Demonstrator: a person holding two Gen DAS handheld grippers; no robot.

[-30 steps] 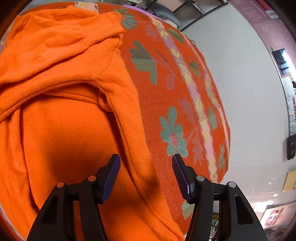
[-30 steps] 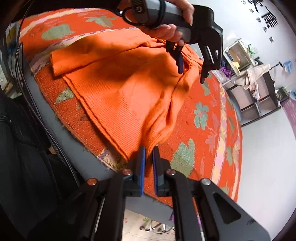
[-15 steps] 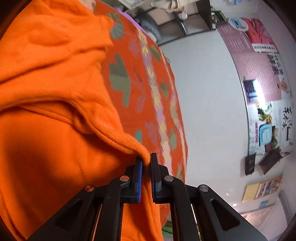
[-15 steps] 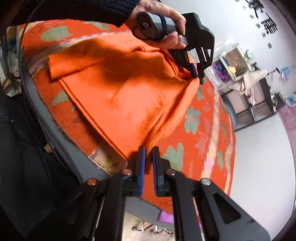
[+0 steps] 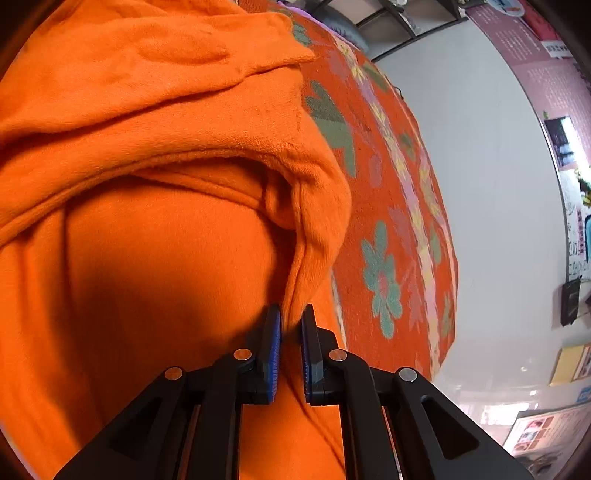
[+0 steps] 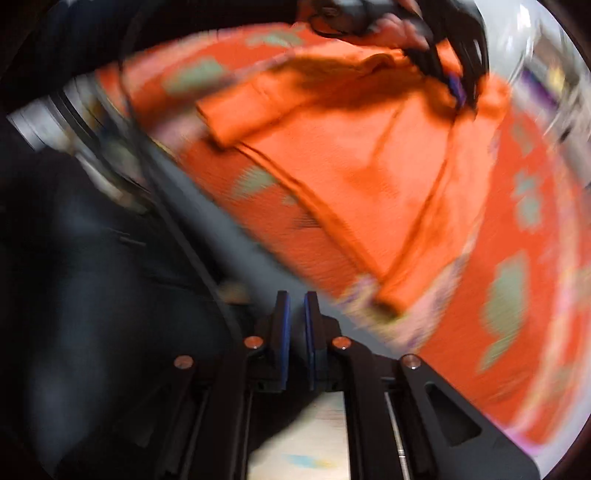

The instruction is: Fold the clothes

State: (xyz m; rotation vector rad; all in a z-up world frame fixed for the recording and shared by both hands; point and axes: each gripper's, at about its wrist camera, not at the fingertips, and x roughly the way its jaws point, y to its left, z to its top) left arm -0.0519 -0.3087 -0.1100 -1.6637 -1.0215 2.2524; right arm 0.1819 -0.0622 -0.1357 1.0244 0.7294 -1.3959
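Note:
An orange knit sweater lies on a table covered with an orange flowered cloth. My left gripper is shut on a fold of the sweater's side edge, with fabric pinched between its blue pads. In the blurred right wrist view the sweater lies spread on the cloth, and the left gripper shows at the sweater's far edge in the person's hand. My right gripper is shut with nothing between its pads, off the table's near edge, apart from the sweater's near corner.
The table's grey front edge runs diagonally in the right wrist view, with dark clothing below it. A white wall with posters and black shelving stand beyond the table's far side.
My right gripper has let go of the sweater's near corner, which now lies on the cloth, and has swung away fast off the table edge. My left gripper stays shut on the sweater.

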